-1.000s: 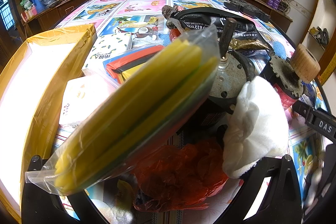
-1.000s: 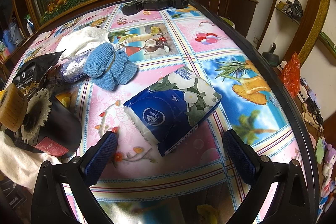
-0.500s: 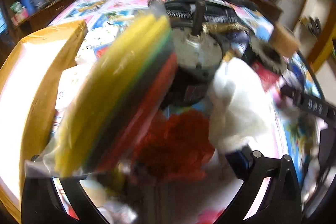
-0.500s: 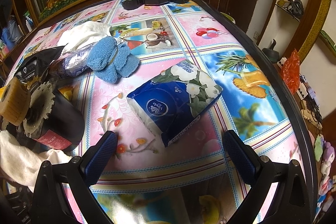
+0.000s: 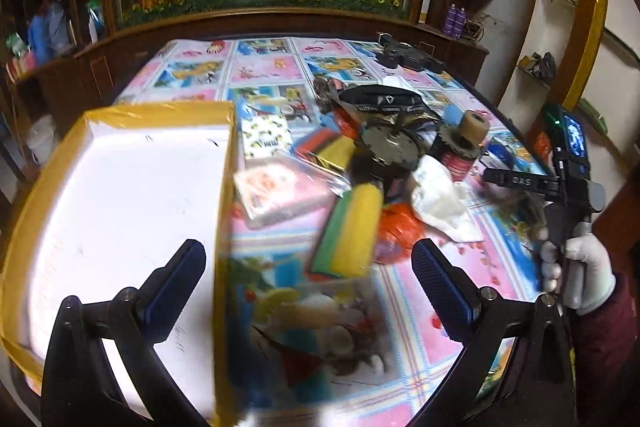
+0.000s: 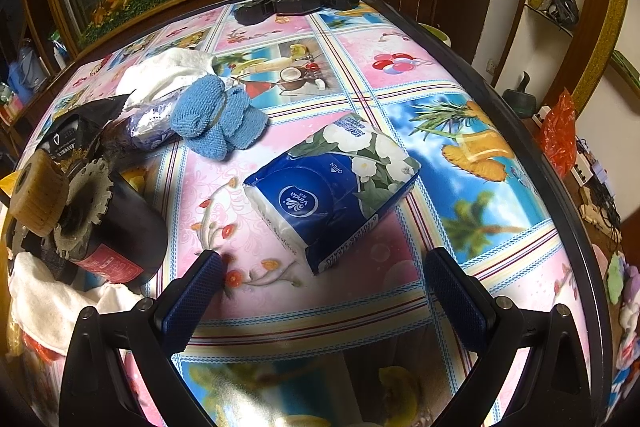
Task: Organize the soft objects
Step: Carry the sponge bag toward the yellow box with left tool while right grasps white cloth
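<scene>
Both hand-held grippers stand with fingers spread wide and nothing between them: the left hand-held gripper (image 5: 308, 289) hangs over the near edge of the tabletop (image 5: 432, 291), straddling the wall of a yellow-taped box, and the right hand-held gripper (image 6: 322, 293) hovers just short of a blue tissue pack (image 6: 334, 189).

That tissue pack is soft-sided, blue with white flowers, and lies flat on the pink squares of the patterned cloth. Beyond it sit a pair of blue knitted pieces (image 6: 216, 119) and a white cloth (image 6: 164, 75), touching each other. A bagged stack of yellow and green sponges (image 5: 352, 227), blurred, lies on the tabletop right of the box, beside a pink-and-white soft pack (image 5: 280, 193). An orange plastic bag (image 5: 398, 231) and a crumpled white rag (image 5: 444, 201) lie just past the sponges.

The yellow-taped box (image 5: 120, 195) has a white inside, and nothing shows in it.

Hard things crowd the middle: a black can with a toothed wheel and a tan roller (image 6: 80, 211) on top, and a black bag (image 5: 384, 103). A white-gloved hand (image 5: 580, 271) grips the right tool's handle.
</scene>
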Tool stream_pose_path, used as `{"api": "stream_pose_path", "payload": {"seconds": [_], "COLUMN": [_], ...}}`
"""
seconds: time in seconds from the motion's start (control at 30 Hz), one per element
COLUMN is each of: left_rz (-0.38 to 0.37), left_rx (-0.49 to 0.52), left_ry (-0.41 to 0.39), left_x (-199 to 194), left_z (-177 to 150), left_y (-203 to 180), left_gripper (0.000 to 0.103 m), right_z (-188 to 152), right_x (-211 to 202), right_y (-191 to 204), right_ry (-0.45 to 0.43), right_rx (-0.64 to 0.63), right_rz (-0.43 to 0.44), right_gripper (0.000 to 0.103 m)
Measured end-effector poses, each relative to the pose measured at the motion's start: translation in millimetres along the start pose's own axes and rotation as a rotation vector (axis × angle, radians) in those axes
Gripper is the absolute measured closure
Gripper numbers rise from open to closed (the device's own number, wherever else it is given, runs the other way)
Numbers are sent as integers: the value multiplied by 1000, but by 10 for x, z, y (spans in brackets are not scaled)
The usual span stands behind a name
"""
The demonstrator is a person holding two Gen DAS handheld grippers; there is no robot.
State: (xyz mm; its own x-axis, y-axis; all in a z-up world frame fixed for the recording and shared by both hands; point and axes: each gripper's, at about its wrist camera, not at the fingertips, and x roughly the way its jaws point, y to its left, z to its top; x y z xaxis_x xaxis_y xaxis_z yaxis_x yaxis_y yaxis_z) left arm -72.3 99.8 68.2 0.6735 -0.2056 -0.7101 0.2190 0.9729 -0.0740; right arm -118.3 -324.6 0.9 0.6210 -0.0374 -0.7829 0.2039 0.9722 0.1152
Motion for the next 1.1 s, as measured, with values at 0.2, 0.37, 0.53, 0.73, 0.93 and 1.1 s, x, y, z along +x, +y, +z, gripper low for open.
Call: {"api": "stream_pose_path", "payload": {"seconds": [0.2,0.37,0.53,0.73,0.93,1.1], "left_rz": [-91,-128,38,73,25,-40], "left_rx": [113,187,398,476,391,253], "left_ry": [76,30,60,42,75,23], "left_x": [346,196,243,385,517,221], "left_z": [44,-73,-264,-221,-187,-142], "left_y": [-337,-462,-597,-739,-669,-417], "left_gripper": [41,41,41,41,81,85], "right_z": [-6,-6,-5,-6,-7,-154], "right_x": [-15,-21,-20,-22,-31,-422], "right_y": [-27,-38,-41,-43,-52,-3], "right_ry": [-6,-8,-8,-9,-9,-27], "right_rx": [17,24,25,25,33,-19], "right_rz": [13,19,19,19,29,269], "right_gripper": [1,1,1,1,1,16]}}
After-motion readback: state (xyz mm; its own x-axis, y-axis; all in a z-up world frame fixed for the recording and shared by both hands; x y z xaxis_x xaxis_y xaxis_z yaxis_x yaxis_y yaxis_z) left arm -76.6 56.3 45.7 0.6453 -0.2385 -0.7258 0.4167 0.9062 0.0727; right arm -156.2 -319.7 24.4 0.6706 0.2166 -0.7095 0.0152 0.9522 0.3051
